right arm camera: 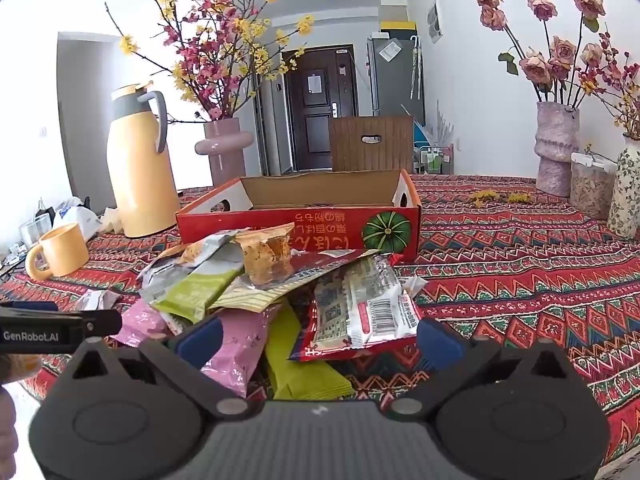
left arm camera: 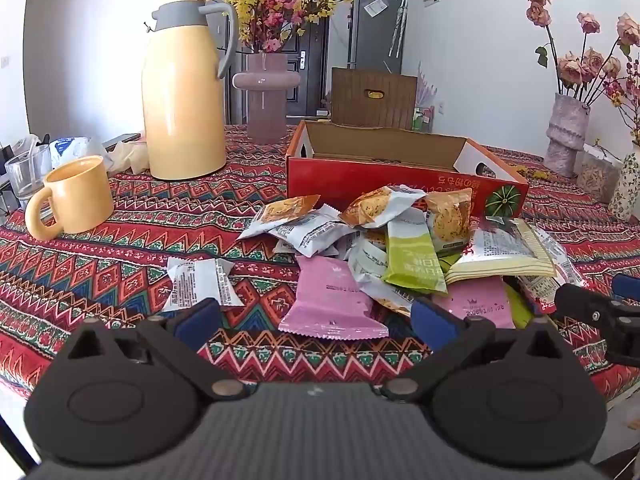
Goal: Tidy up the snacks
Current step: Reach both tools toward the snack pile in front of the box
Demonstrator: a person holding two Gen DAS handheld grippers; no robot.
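Observation:
A heap of snack packets (left arm camera: 392,248) lies on the patterned tablecloth in front of an open red cardboard box (left arm camera: 400,184). A pink packet (left arm camera: 328,300) lies nearest my left gripper (left arm camera: 316,320), which is open and empty just short of it. A lone white packet (left arm camera: 200,286) rests to the left of the heap. In the right wrist view the heap (right arm camera: 280,280) sits before the red box (right arm camera: 304,228). My right gripper (right arm camera: 318,336) is open over a pink packet (right arm camera: 244,344), a green one (right arm camera: 304,376) and a red and silver one (right arm camera: 360,316); nothing is gripped.
A yellow thermos jug (left arm camera: 184,92), a yellow mug (left arm camera: 76,196) and a glass (left arm camera: 24,174) stand at the left. Vases of flowers (left arm camera: 266,92) (right arm camera: 556,148) and a jar (right arm camera: 590,188) stand at the back and right. A wooden chair back (right arm camera: 370,142) rises behind the box.

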